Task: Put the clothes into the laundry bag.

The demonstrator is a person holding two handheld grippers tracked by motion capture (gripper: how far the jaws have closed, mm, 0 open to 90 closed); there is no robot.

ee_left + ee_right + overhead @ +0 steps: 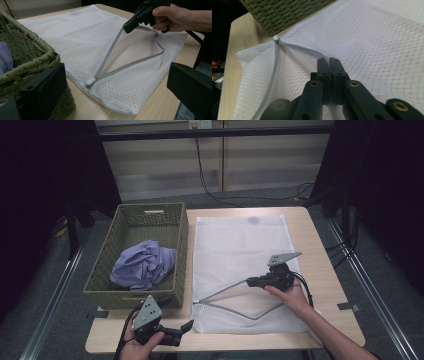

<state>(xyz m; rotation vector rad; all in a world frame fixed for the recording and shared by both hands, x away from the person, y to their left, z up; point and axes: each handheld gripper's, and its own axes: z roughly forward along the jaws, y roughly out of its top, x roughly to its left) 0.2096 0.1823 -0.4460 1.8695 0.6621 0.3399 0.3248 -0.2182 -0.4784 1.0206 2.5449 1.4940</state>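
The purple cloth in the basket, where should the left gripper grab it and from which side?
Probably from above: basket walls block the sides. Pinch a raised fold at the top of the purple cloth crumpled heap. The left gripper is open.

A light wooden table (327, 270) stands on a grey floor (60, 320). Behind it runs a pale panelled wall (165, 165) with a socket (199, 124) at the top; a black cable (202, 175) hangs down from it. Black curtains (45, 180) close both sides, and the light is dim.
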